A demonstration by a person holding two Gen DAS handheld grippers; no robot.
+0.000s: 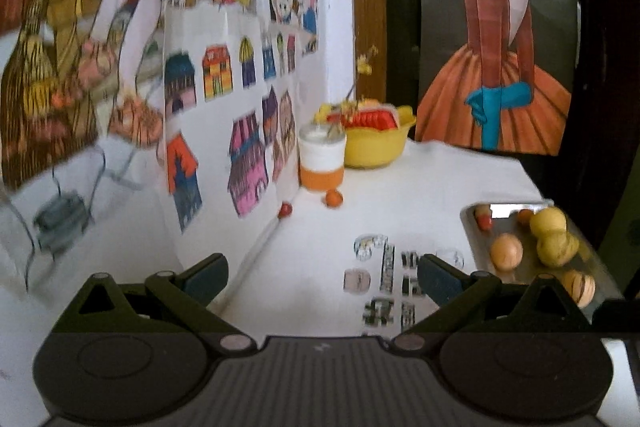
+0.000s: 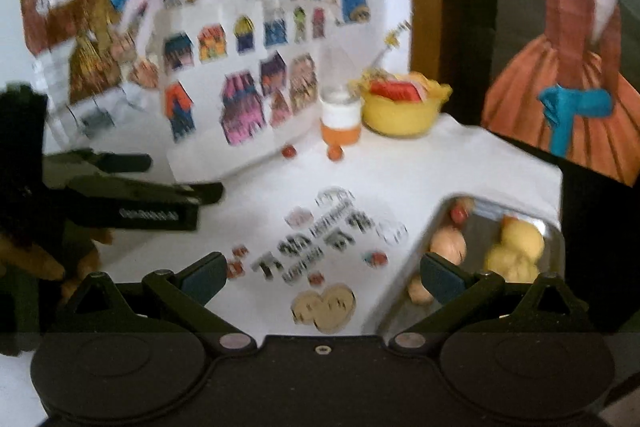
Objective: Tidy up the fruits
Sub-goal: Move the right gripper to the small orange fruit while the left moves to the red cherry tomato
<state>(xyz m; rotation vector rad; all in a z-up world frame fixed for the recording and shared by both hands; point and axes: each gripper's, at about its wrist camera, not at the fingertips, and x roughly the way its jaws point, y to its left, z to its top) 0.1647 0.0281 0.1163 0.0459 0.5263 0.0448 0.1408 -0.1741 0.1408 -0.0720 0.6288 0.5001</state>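
**A:** What stood at your far left?

**B:** The wall of coloured drawings [image 1: 224,75] ran along the left edge of the table [image 1: 320,227] and met it in a straight seam. My left gripper [image 1: 322,277] hung beside that seam, jaws spread wide, nothing between them. In the right wrist view it showed at the left border, low over the cloth.

**A:** And ahead of it?

**B:** Open white table, bare but for flat printed stickers [image 2: 320,247]. At the back corner stood a white-and-orange jar [image 1: 322,161] just beside a yellow bowl [image 1: 376,145], with two small orange-red fruits [image 1: 333,199] loose on the cloth in front of the jar, one of them against the wall.

**A:** The middle?

**B:** My right gripper [image 2: 324,277] hovered over the stickers, jaws also spread and empty, its right finger reaching over the tray's near-left corner.

**A:** Where was the rest of the fruit?

**B:** In the metal tray [image 2: 554,235] at the table's right edge: yellow ones [image 1: 550,223] together, an orange one [image 1: 506,251] beside them, a small red one [image 1: 485,222] at the back. Beyond the tray the table ended; a dark panel with a painted orange dress [image 1: 496,99] stood behind.
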